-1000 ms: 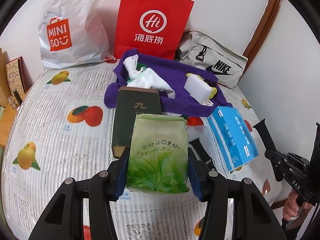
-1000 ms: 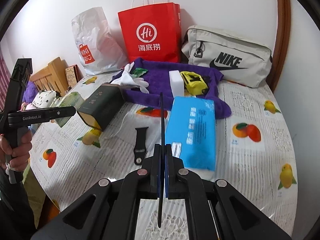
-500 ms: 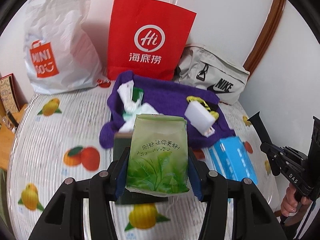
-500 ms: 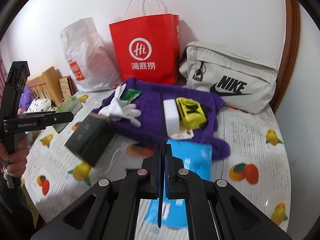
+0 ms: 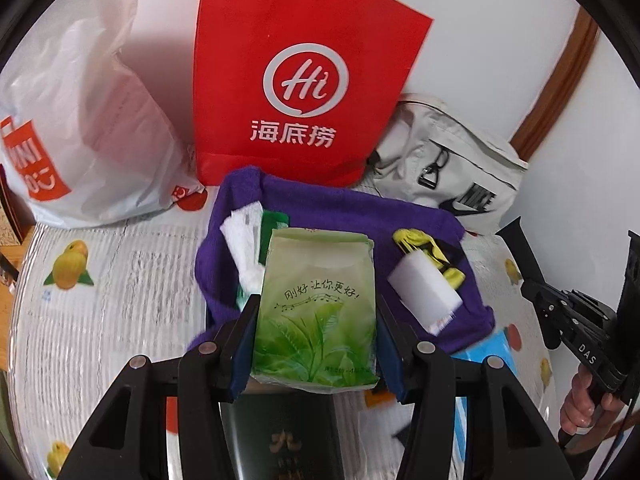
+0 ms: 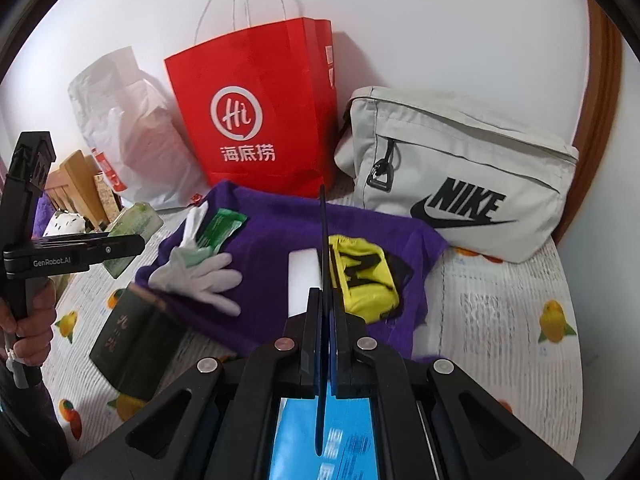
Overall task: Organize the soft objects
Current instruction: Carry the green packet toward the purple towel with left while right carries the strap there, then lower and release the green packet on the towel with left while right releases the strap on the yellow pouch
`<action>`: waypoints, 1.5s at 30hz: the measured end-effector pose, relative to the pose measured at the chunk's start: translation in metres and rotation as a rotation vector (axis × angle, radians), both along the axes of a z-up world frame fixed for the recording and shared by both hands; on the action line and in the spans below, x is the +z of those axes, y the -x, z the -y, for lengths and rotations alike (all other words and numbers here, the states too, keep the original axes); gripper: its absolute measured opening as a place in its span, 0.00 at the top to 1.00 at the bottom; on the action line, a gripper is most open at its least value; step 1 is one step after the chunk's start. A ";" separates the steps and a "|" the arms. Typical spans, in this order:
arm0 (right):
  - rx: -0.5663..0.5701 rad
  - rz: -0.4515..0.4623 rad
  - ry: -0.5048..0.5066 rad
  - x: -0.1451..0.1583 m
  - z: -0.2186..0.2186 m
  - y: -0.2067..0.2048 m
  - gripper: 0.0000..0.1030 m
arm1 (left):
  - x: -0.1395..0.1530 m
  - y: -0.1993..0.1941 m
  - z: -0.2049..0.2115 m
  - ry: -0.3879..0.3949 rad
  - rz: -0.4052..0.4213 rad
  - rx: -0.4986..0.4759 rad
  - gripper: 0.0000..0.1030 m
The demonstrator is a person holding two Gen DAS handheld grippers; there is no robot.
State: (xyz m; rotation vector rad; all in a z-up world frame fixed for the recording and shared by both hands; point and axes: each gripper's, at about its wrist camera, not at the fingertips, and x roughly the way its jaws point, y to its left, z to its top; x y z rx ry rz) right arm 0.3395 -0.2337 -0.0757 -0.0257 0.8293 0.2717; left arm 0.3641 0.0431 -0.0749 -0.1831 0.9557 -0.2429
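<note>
Left wrist view: the left gripper [image 5: 316,344] holds a green tissue pack [image 5: 316,312] upright, its two fingers about half spread and pressed on the pack's sides. The pack hangs above the near edge of a purple towel [image 5: 340,216] spread on a fruit-print table cover [image 5: 100,280]. On the towel, left of the pack, lie white gloves [image 5: 240,240]; to the pack's right lie a white sponge block [image 5: 424,292] and a yellow pouch [image 5: 424,248]. Behind the towel stands a red paper bag [image 5: 296,80], with a white plastic bag [image 5: 80,120] to its left and a grey sling bag [image 5: 452,168] to its right. A dark green box [image 5: 284,440] lies just in front of the towel.

Right wrist view: the right gripper [image 6: 325,320] is fully closed with nothing in it, poised over the towel's near edge, above a blue tissue pack [image 6: 316,440].

Risks, as judgement: the pack is soft and pinched only at its sides, so it could buckle and slip out. Lowered here, it may land on the gloves or knock the sponge block. The two grippers are near each other over the towel and could collide.
</note>
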 end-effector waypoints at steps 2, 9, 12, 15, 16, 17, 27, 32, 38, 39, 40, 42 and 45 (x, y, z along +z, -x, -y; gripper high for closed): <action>-0.001 -0.006 0.005 -0.001 -0.001 -0.012 0.97 | -0.002 -0.011 0.001 0.003 -0.013 0.003 0.51; -0.010 -0.049 -0.001 -0.013 -0.002 -0.057 0.97 | -0.009 -0.049 0.010 0.017 -0.044 0.011 0.51; -0.026 -0.087 0.005 -0.025 0.002 -0.073 0.97 | -0.013 -0.060 0.012 0.004 -0.040 0.016 0.51; -0.030 -0.123 -0.018 -0.036 0.006 -0.082 0.97 | -0.022 -0.068 0.009 -0.018 -0.050 0.028 0.51; -0.023 -0.128 -0.025 -0.040 0.006 -0.084 0.97 | -0.025 -0.070 0.008 -0.020 -0.063 0.028 0.51; -0.013 -0.136 -0.024 -0.042 0.005 -0.084 0.97 | -0.027 -0.072 0.007 -0.020 -0.072 0.027 0.51; 0.036 -0.210 0.044 -0.066 -0.007 -0.092 0.97 | -0.033 -0.078 0.006 -0.031 -0.080 0.014 0.51; 0.030 -0.223 0.043 -0.069 -0.005 -0.095 0.97 | -0.042 -0.083 0.011 -0.041 -0.102 0.005 0.51; 0.035 -0.202 0.030 -0.061 -0.003 -0.092 0.97 | -0.052 -0.088 0.018 -0.052 -0.134 0.002 0.51; 0.037 -0.196 0.027 -0.059 -0.002 -0.091 0.97 | -0.054 -0.089 0.019 -0.051 -0.140 0.001 0.51; 0.042 -0.194 0.024 -0.056 0.000 -0.089 0.97 | -0.056 -0.090 0.020 -0.050 -0.148 0.000 0.51; 0.048 -0.189 0.024 -0.054 0.000 -0.088 0.96 | -0.059 -0.091 0.021 -0.054 -0.155 0.001 0.51; 0.050 -0.189 0.023 -0.052 0.001 -0.087 0.95 | -0.061 -0.092 0.023 -0.064 -0.157 0.002 0.51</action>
